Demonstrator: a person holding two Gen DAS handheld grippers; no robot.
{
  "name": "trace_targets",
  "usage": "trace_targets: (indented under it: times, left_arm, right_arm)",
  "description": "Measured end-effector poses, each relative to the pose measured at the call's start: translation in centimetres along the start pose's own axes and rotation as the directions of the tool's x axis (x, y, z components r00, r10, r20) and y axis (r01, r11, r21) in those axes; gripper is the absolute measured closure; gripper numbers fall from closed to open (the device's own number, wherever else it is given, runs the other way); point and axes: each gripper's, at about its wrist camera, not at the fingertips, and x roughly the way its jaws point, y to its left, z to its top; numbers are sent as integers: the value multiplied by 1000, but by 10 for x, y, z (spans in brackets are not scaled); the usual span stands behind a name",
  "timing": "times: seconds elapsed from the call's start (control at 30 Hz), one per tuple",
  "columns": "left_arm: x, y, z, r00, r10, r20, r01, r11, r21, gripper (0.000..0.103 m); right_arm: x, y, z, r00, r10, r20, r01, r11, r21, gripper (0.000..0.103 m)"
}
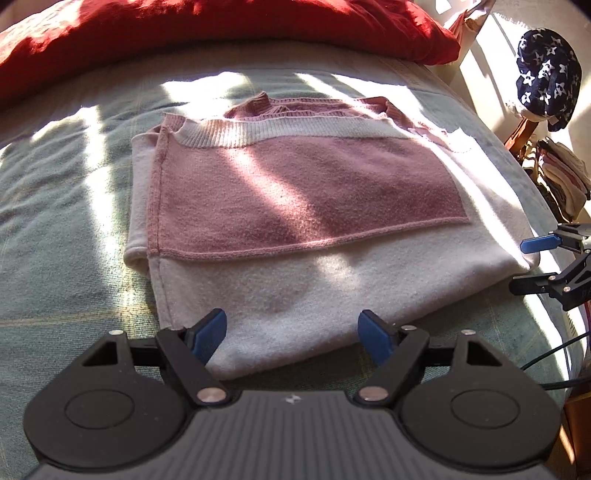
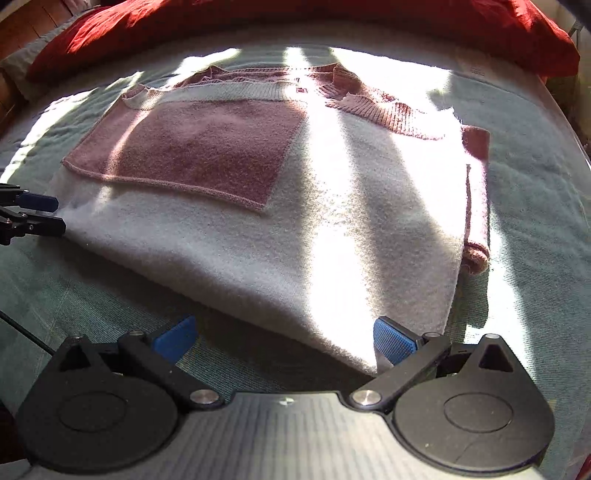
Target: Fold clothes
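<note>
A folded pink-and-white sweater (image 1: 295, 229) lies flat on a bed covered with a pale green blanket (image 1: 66, 229), crossed by bars of sunlight. Its ribbed neckband (image 1: 280, 127) faces the far side, toward a red pillow (image 1: 207, 26), and its folded white edge faces the cameras; the bundle's long axis runs side to side across the bed. The left gripper (image 1: 293, 334) sits at the near white edge, its blue-padded fingers (image 1: 210, 334) spread apart and holding nothing. The right gripper (image 2: 286, 339) is at the sweater's near corner, fingers (image 2: 393, 341) likewise spread wide, one pad just beside the cloth; whether it touches cannot be told. A dark star-patterned cloth (image 1: 546, 77) hangs off the bed's right side.
</note>
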Motion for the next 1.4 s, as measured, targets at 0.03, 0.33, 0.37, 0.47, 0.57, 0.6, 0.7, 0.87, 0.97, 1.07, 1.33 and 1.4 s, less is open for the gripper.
trace_targets:
  times: [0.03, 0.33, 0.37, 0.47, 0.57, 0.6, 0.7, 0.87, 0.97, 1.07, 1.33, 1.4]
  left_arm:
    - [0, -3, 5, 1000, 5, 18, -5, 1000, 18, 24]
    - [12, 5, 3, 998, 60, -13, -60, 998, -18, 24]
    - [10, 5, 3, 998, 62, -12, -62, 998, -13, 24]
    - [5, 5, 2, 998, 66, -8, -66, 998, 3, 24]
    - [0, 4, 15, 997, 64, 32, -65, 997, 33, 24]
    - [2, 4, 23, 997, 63, 53, -66, 997, 42, 24]
    - [13, 7, 47, 993, 68, 98, -75, 995, 69, 24]
    - [46, 21, 65, 996, 76, 52, -79, 995, 59, 24]
    - [52, 32, 59, 999, 40, 37, -40, 999, -7, 23]
    - [52, 33, 54, 999, 28, 36, -28, 1000, 3, 20]
    - [50, 21, 60, 998, 29, 47, -31, 999, 41, 15]
    - [42, 14, 63, 996, 17, 83, -24, 996, 81, 15]
  right_arm:
    - [-2, 1, 5, 1000, 13, 19, -13, 1000, 7, 0]
    - [13, 19, 5, 983, 184, -23, -181, 981, 75, 0]
    - [14, 21, 2, 983, 182, -39, -179, 981, 76, 0]
    - [9, 21, 3, 984, 177, -39, -174, 983, 63, 0]
    - [-4, 19, 17, 990, 141, 13, -141, 990, 6, 0]
    - [-6, 17, 24, 993, 114, 36, -113, 993, -24, 0]
    - [-2, 5, 46, 995, 26, 93, -18, 996, -86, 0]
    - [40, -11, 69, 999, -37, 35, 41, 991, -127, 0]
    - [58, -13, 65, 999, -33, -11, 31, 993, -112, 0]
    - [59, -12, 60, 999, -49, 22, 51, 994, -96, 0]
    - [60, -5, 59, 996, -82, 30, 85, 989, -119, 0]
    - [53, -2, 63, 995, -94, 25, 96, 987, -132, 0]
